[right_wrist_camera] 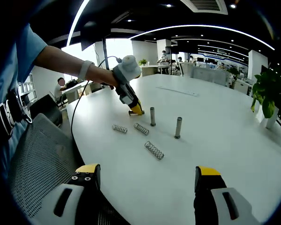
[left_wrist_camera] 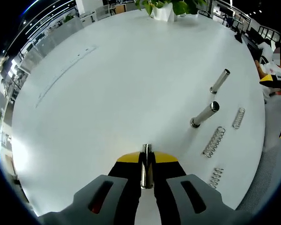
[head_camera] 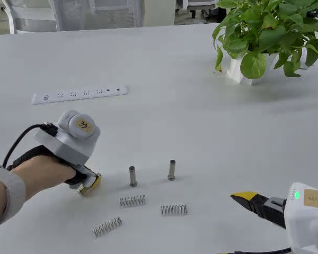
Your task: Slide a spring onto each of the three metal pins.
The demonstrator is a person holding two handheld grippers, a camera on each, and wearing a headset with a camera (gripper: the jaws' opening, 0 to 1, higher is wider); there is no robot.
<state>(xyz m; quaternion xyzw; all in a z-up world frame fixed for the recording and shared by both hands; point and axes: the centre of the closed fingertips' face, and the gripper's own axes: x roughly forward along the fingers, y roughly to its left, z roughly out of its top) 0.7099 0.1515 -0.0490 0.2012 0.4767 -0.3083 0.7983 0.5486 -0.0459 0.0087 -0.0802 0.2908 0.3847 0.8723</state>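
Two metal pins stand upright on the white table [head_camera: 180, 116], one [head_camera: 132, 176] to the left of the other [head_camera: 171, 170]. Three springs lie in front of them: one [head_camera: 132, 200] near the left pin, one [head_camera: 174, 209] to the right, one [head_camera: 107, 226] nearest me. My left gripper [head_camera: 90, 184] points down at the table left of the pins, shut on a third metal pin [left_wrist_camera: 146, 166] held between its yellow tips. My right gripper [right_wrist_camera: 147, 172] is open and holds nothing, low at the right [head_camera: 249, 199], apart from the springs.
A white power strip [head_camera: 79, 94] lies at the back left of the table. A potted green plant [head_camera: 265, 32] stands at the back right. Chairs stand beyond the far edge. A mesh chair [right_wrist_camera: 42, 164] sits beside the near edge.
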